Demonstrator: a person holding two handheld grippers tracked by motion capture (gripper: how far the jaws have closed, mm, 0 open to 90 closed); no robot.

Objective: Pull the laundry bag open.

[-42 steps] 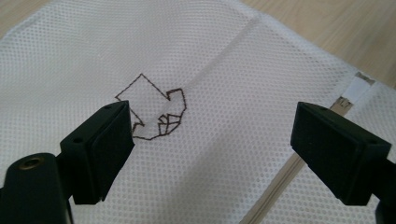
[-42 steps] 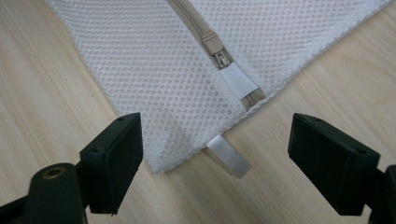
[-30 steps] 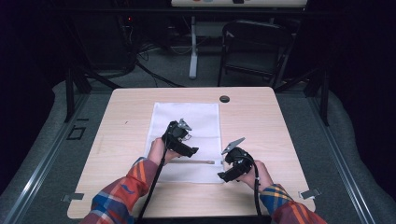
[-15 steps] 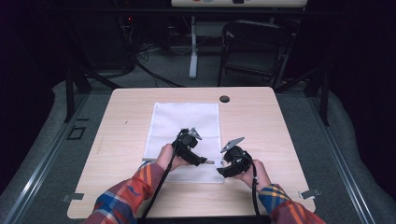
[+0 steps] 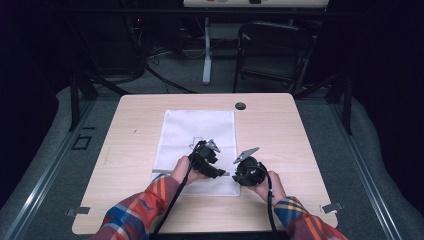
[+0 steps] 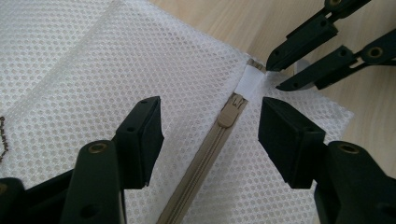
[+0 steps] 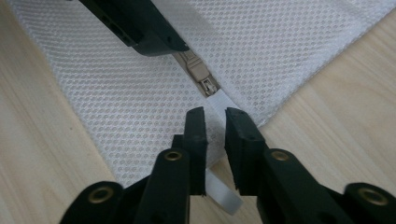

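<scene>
Since the earlier high-view frames, left hand-held gripper [image 5: 223, 173] has come down and fwd from mid-bag to the near edge of the white mesh zip bag [image 5: 200, 135], now close beside the right hand-held gripper [image 5: 234, 175]; both sets of jaws have just been closing.

Bag lies flat on the light wooden surface [image 5: 135, 150], roughly centre, long side running away from the person, near edge by the two grippers. Plaid sleeves come in from the bottom of the high view.

Left gripper view: black jaws stand apart, one each side of the beige zipper [image 6: 196, 163], w/ the beige zipper pull [image 6: 229, 113] between them but not touched – pads clear of the mesh on both sides, so open, holding nothing. Zipper runs diagonally from bottom centre up to a small white fabric tab [image 6: 250, 84] at the bag's corner [image 6: 336, 109]. Right gripper's jaw tips show at top right, pinched at that tab.

Right gripper view: its jaws are nearly together, w/ a white strap-like strip [image 7: 224, 198] passing between them and curling out below; looks clamped on it, gap btwn pads v. narrow. Zipper pull [image 7: 198, 72] sits just beyond the tips, left gripper's jaw [image 7: 140, 25] above it at top. Bare wood [image 7: 336, 130] at right, beyond bag edge.
</scene>
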